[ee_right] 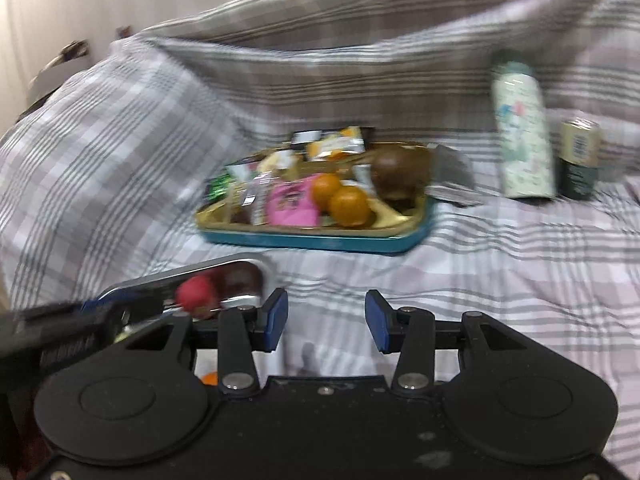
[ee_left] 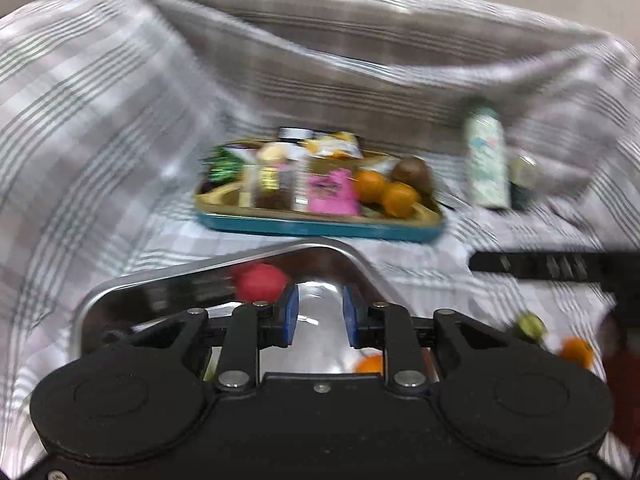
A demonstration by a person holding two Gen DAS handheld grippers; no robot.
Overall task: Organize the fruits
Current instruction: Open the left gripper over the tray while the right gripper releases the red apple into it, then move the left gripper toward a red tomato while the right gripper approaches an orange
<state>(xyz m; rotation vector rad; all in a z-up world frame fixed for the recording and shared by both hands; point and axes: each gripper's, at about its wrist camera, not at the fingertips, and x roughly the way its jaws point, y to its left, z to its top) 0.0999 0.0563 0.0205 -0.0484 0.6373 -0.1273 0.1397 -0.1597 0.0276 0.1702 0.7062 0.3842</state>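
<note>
Left gripper (ee_left: 320, 316) hanging slightly parted over steel tray (ee_left: 168, 280), nothing between pads, right gripper (ee_right: 326, 316) standing apart, empty, oranges (ee_right: 340, 198) sitting in teal tray (ee_right: 320, 240).

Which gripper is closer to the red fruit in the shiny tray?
Left. The left gripper hovers over the shiny tray, beside the red fruit. The right gripper is over bare checked cloth beside the tray.

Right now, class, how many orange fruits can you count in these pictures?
4. Two sit together in the blue tray: one beside another. One lies on the checked cloth. One peeks out under the left hand-held gripper. Blur or clutter may hide more.
</note>
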